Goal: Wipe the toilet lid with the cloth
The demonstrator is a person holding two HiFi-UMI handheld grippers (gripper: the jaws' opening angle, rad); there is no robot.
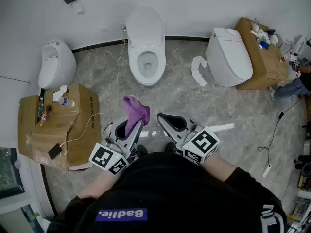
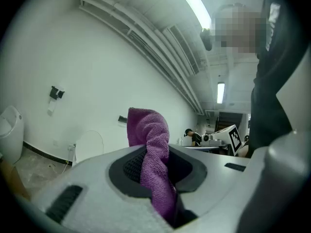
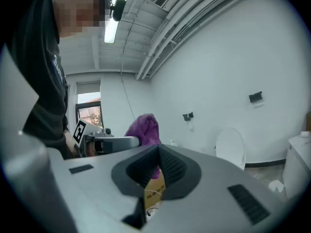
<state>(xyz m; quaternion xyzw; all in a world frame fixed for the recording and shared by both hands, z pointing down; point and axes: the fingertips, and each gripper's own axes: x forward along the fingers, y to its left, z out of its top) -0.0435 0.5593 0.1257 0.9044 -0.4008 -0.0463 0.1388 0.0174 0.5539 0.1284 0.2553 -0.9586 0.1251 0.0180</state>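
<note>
One purple microfibre cloth (image 1: 135, 110) is pinched between the jaws of the left gripper (image 1: 130, 126), near centre, with its free end bunched above. Judged light, limp, grippy: hold it bunched. Right gripper (image 1: 171, 121) closed, empty. White raised toilet lid (image 1: 144, 27) stands far, untouched.

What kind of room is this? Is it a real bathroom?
Probably a test room or workshop, not a home bathroom. An open toilet and a closed toilet stand near one wall without stalls, and a cardboard box sits on the floor beside them.
</note>
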